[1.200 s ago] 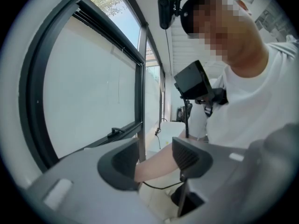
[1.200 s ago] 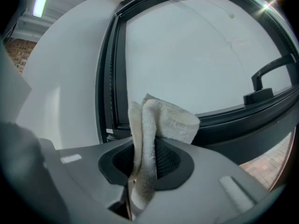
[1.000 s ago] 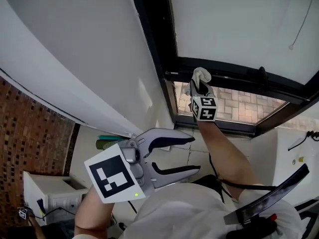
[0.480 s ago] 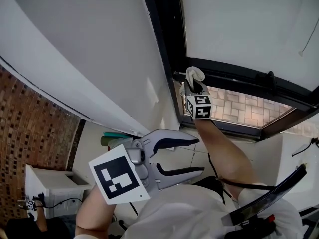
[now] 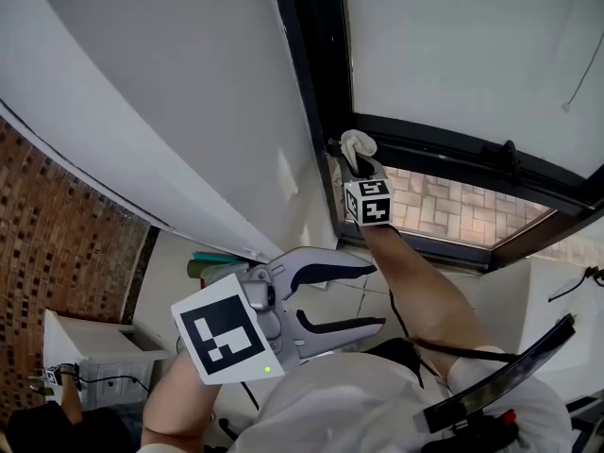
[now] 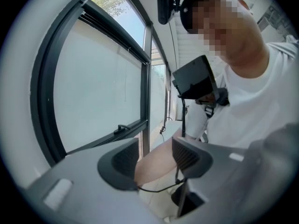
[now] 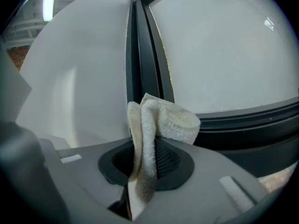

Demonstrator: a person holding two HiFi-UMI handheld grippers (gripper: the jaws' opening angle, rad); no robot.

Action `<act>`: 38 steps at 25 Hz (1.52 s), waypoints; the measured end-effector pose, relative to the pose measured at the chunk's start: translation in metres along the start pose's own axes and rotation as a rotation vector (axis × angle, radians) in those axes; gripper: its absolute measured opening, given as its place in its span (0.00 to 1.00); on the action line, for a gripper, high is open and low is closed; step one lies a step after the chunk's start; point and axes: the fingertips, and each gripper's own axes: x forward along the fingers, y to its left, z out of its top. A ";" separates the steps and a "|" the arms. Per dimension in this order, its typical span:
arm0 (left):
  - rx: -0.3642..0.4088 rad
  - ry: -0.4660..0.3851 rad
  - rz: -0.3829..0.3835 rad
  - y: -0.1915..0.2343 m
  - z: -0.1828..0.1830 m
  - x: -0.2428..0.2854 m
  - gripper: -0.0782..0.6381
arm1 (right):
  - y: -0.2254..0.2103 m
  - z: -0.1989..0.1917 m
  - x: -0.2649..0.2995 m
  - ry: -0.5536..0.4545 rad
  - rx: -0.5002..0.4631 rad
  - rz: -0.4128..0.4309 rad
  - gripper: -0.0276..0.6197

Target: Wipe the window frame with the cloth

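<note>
1. The right gripper (image 5: 357, 161) was raised to the corner where the upright of the black window frame (image 5: 319, 74) met its crossbar, and its marker cube (image 5: 370, 202) faced the head camera
2. Its 2 jaws were clamped on a folded white cloth (image 5: 357, 143). In the right gripper view the fold of the cloth (image 7: 161, 120) bulged above the pads, and a tail hung down between them
3. The top of the cloth seemed to press against the frame at that corner, though no view showed the contact clearly
4. The left gripper (image 5: 366, 297) was held low, near the person's chest and well apart from the frame. Its jaws stood wide apart with nothing gripped
5. In the left gripper view, only the person's forearm (image 6: 150, 164) showed through the gap, well behind the jaws
6. A white wall (image 5: 170, 92) lay to the left of the frame and a pale pane (image 5: 453, 45) to its right. Brick paving (image 5: 453, 210) showed below the crossbar
</note>
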 end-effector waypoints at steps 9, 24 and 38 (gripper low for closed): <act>0.016 -0.034 -0.011 -0.005 0.005 -0.007 0.45 | 0.007 0.018 -0.043 0.049 -0.238 0.061 0.15; 0.062 -0.104 -0.045 -0.001 0.024 0.002 0.45 | 0.028 0.025 -0.061 0.600 -1.063 0.423 0.15; 0.126 -0.070 -0.021 -0.014 0.034 0.005 0.45 | 0.021 0.102 -0.036 0.708 -1.197 0.422 0.15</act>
